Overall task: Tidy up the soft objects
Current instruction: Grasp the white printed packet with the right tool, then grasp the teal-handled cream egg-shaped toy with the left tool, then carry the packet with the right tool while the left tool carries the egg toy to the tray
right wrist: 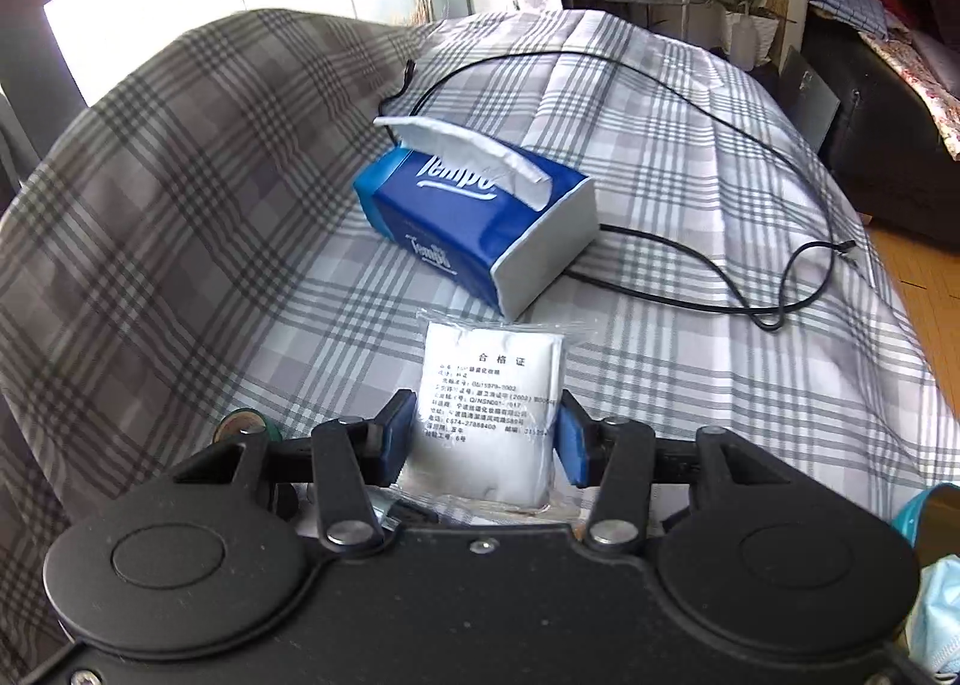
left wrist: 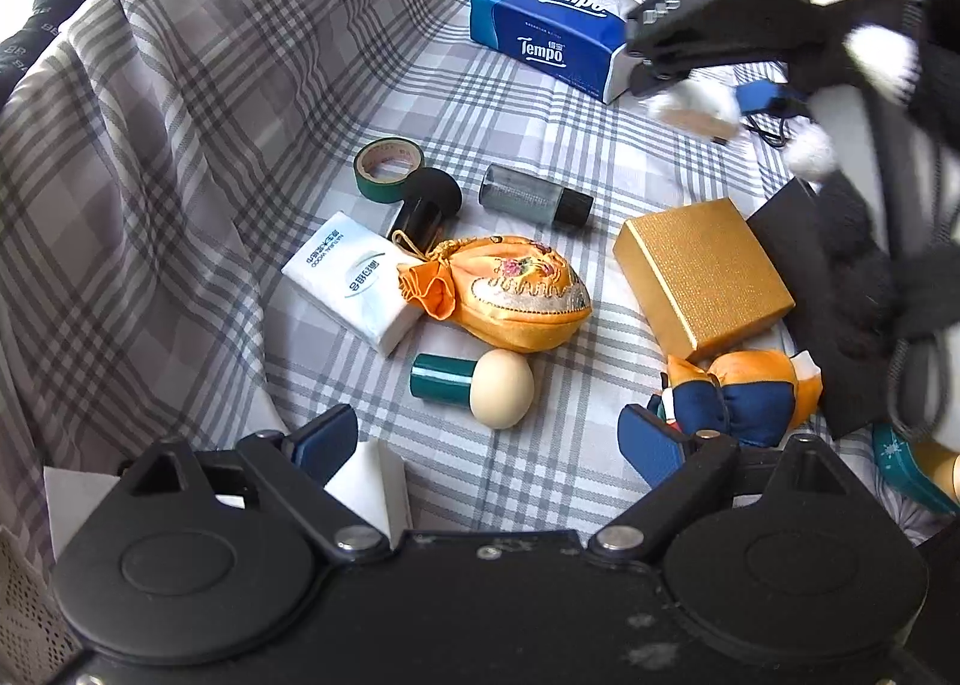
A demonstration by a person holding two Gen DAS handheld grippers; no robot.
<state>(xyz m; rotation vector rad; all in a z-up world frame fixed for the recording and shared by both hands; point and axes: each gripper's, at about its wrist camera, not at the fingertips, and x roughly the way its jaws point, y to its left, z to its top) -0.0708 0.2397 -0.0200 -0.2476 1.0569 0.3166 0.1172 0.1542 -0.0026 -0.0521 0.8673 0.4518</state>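
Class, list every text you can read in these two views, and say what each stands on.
"Tempo": blue tissue box, top and side.
"NATURAL WOOD": white tissue pack; its other print is unclear.
"合格证": white packet held in the right gripper; the smaller lines are blurred.

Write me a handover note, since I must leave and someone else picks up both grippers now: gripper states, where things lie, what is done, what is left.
Right gripper: shut on a white cotton-pad packet in clear plastic, held above the plaid sheet near the blue Tempo tissue pack.
Left gripper: open, empty, above the clutter.
On the sheet: orange embroidered satin pouch, white pocket-tissue pack, beige sponge puff with green handle, orange-and-navy stuffed toy, gold box.
Done: packet picked up.
Left: place it, then gather the other soft items.
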